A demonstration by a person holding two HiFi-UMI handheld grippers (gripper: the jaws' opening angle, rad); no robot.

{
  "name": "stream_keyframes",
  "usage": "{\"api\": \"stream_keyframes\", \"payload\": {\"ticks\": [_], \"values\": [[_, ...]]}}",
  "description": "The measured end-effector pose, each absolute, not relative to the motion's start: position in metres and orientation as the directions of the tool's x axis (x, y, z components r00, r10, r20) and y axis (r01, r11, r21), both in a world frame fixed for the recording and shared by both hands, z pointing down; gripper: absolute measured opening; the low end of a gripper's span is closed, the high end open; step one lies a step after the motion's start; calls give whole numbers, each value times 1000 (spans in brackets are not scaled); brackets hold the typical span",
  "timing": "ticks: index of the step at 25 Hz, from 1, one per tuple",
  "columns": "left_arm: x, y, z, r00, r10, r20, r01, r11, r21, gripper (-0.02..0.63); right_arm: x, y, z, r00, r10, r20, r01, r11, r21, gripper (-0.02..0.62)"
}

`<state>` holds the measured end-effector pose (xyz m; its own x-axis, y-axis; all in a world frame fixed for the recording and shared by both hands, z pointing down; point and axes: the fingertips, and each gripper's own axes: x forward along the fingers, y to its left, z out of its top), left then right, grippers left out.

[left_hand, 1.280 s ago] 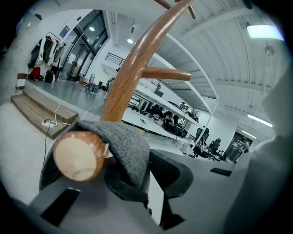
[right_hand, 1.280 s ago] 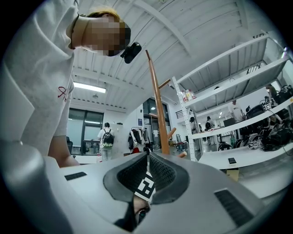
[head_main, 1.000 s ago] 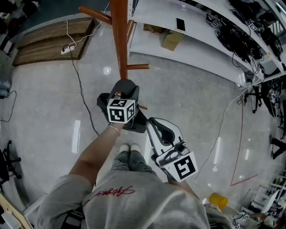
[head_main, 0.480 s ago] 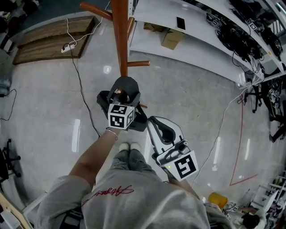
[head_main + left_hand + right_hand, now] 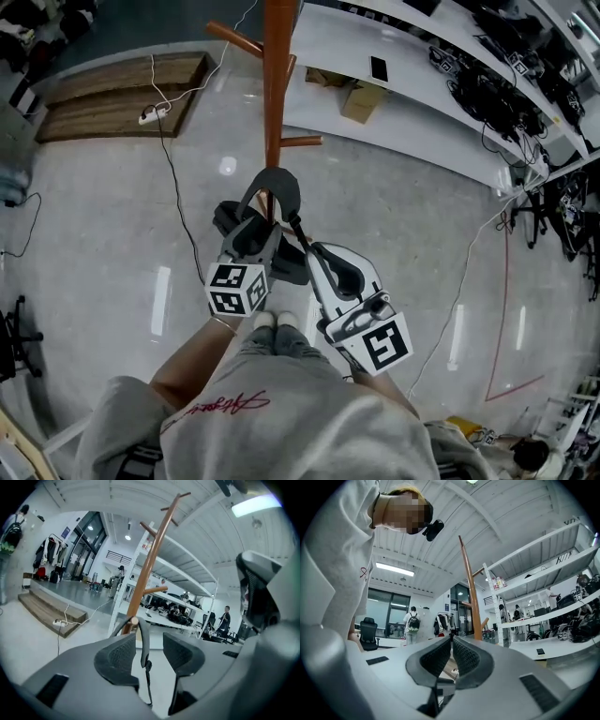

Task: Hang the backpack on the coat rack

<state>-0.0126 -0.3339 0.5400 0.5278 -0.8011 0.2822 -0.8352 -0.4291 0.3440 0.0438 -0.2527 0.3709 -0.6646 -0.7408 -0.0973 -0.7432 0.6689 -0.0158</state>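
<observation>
At far left of the head view a wooden platform (image 5: pixel 112 94) lies on the pale floor with a power strip (image 5: pixel 150 114) at its near edge. Right of that, the left gripper (image 5: pixel 258 230) reaches forward over the dark backpack (image 5: pixel 228 217), which hangs straight down with its long axis toward the floor, so steeply foreshortened that only its top and 1 side show. Its top handle (image 5: pixel 281 174) arches upward and points at the coat rack (image 5: pixel 277 75), an upright orange-brown pole. In the left gripper view the left gripper's (image 5: pixel 149 644) 2 jaws stand spread, and the handle (image 5: pixel 143 641) drapes over the tip of a peg (image 5: pixel 135 620) and drops between them, close to the left pad, clamped by neither. Further right, the right gripper (image 5: pixel 312 253) has its jaws pressed together on a thin strap (image 5: pixel 298 232) that leads back to the backpack; in the right gripper view (image 5: pixel 451 641) only a dark sliver shows at the tips. White shelves (image 5: pixel 394 103) fill the upper right. The grippers and backpack hide the pole's base.
</observation>
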Motion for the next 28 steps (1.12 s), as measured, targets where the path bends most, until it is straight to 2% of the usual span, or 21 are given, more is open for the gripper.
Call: {"api": "stream_keyframes", "payload": {"ticks": [7,12,18,24,28], "values": [[-39,-304,460,551,-828,108,-807,-495,323,179,30,-240,354,-640,-757,-132,-765,643,20,25],[-40,-281,428,580,-814,32,-782,-546,300,147,27,-226,350,-617,-771,-159,-784,620,36,25],[-35,-241,395,599,-800,-43,-785,-597,164,55,23,-196,336,-627,-758,-181,-776,629,55,25],[-25,-192,388,581,-813,-30,-801,-578,158,18,33,-146,325,-641,-739,-206,-762,644,64,25],[-14,-137,390,574,-818,-24,-802,-568,182,18,40,-94,327,-671,-711,-208,-737,672,81,25]]}}
